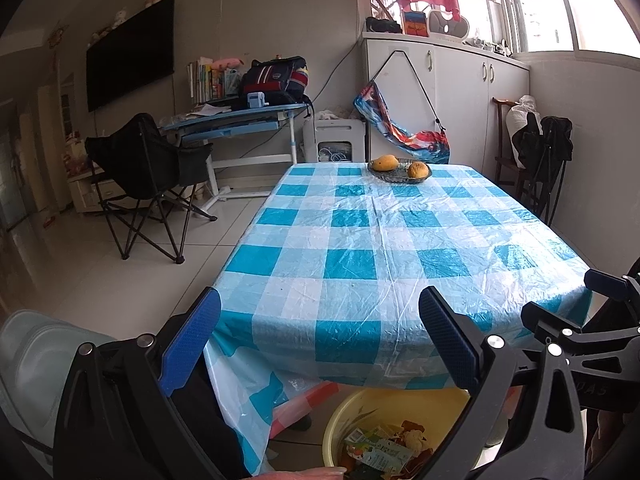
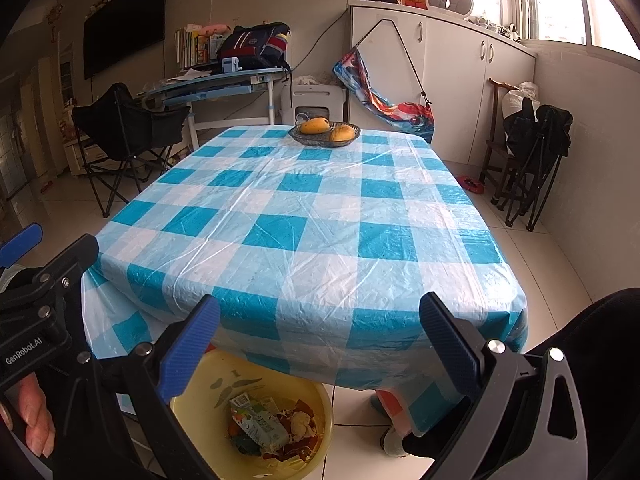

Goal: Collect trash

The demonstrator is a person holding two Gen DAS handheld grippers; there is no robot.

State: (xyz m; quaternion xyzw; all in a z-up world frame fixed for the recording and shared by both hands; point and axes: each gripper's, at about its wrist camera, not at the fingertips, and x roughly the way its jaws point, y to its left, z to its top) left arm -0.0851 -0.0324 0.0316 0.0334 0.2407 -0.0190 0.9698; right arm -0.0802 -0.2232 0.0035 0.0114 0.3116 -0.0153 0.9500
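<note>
Both claws are spread wide and hold nothing. Seen from its own camera, the left claw (image 1: 320, 344) hangs just off the near edge of the counter (image 1: 400, 240), its two blue-padded fingers (image 1: 192, 344) framing the draped cloth. The right claw (image 2: 320, 344) sits in a matching pose beside it, fingers (image 2: 448, 348) equally far apart, with only air and tablecloth between them. Each claw also shows at the edge of the other's view, and part of a hand (image 2: 34, 412) grips the left handle in the right camera's picture. A blue and white checked plastic tablecloth (image 2: 304, 216) covers the counter and hangs down over its sides. At the far end of the counter stands a dark woven fruit bowl (image 2: 324, 138) holding two yellow-orange mangoes (image 2: 316, 125). On the tiled floor, partly under the near edge of the counter, stands a yellow plastic basin (image 2: 316, 412). The collected trash (image 2: 268, 428) lies in it: a flattened drink carton with green print, crumpled paper, and orange and brown scraps. In the left view the same basin (image 1: 344, 412) appears low between the claw fingers. Farther back are a black folding chair (image 1: 140, 176), a blue desk (image 1: 236, 120) with a backpack and books on it, a wall-mounted television (image 1: 130, 54), white cabinets (image 1: 460, 92), and a bright window (image 1: 560, 0) with clothes hanging in it.
</note>
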